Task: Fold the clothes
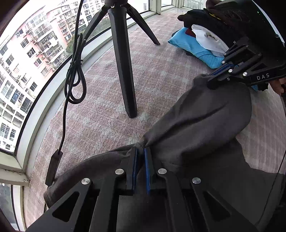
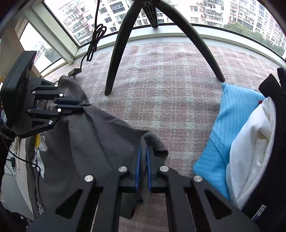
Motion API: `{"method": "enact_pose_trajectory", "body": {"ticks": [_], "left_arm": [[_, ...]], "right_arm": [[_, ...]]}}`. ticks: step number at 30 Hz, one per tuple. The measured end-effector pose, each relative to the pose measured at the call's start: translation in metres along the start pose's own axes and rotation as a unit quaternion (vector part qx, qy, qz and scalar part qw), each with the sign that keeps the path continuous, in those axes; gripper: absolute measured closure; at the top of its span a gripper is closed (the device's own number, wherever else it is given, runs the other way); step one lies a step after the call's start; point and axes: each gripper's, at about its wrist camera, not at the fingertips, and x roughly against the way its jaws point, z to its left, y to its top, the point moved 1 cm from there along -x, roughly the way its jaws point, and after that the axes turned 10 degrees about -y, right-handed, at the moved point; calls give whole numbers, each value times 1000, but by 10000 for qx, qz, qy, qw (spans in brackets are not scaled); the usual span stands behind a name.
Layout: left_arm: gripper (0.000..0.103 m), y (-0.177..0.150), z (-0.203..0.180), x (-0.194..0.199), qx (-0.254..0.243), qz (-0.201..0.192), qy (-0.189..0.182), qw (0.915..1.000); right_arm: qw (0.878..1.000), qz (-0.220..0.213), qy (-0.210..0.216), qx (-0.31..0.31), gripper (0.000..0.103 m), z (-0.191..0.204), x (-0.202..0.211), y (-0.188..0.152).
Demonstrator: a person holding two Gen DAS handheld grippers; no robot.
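A: Left tongs (image 1: 140, 151): blue pads clenched on a bunched fold of the dark grey garment (image 1: 205, 121); cloth puckers right at the tips; the same tongs show at the left of the right wrist view (image 2: 82, 104), pinching the cloth there.

B: Right tongs (image 2: 142, 151): also clenched on the garment's edge (image 2: 85, 142); a loose flap droops over the right finger; in the left wrist view they sit at the far right (image 1: 211, 81), biting an upper corner.

A: Garment position: spanned between the two tongs, hanging slack and creased in the middle; lower part trails down over the pink-and-white checked cover (image 2: 169, 98); whether that cover lies on a bench or a bed, cannot tell. A white and yellow print (image 2: 41, 144) shows on cloth at the left, below the left tongs.

B: Surroundings: a black tripod (image 1: 123, 67) stands on the cover, far of the garment; legs splayed. A black cable (image 1: 75, 76) hangs looped to its left, ending in a small black block (image 1: 53, 167) near the window sill.

A: Right side: pile of clothes, well apart from the grey garment; blue pinstriped piece (image 2: 230, 121) at the bottom, white piece (image 2: 253, 142) on it, black cloth (image 2: 275, 125) above.

B: Window (image 2: 178, 16) along the far edge; apartment blocks outside.
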Motion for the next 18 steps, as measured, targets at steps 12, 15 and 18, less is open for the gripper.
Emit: {"method": "enact_pose_trajectory", "body": {"ticks": [12, 15, 18], "left_arm": [[70, 10, 14, 31, 509, -576, 1089, 9911], [72, -1, 0, 54, 660, -822, 574, 9928], [72, -9, -40, 55, 342, -761, -69, 9965]], "right_arm": [[9978, -421, -275, -434, 73, -20, 23, 10], [9993, -195, 56, -306, 72, -12, 26, -18], [9997, -89, 65, -216, 71, -6, 19, -30]]}}
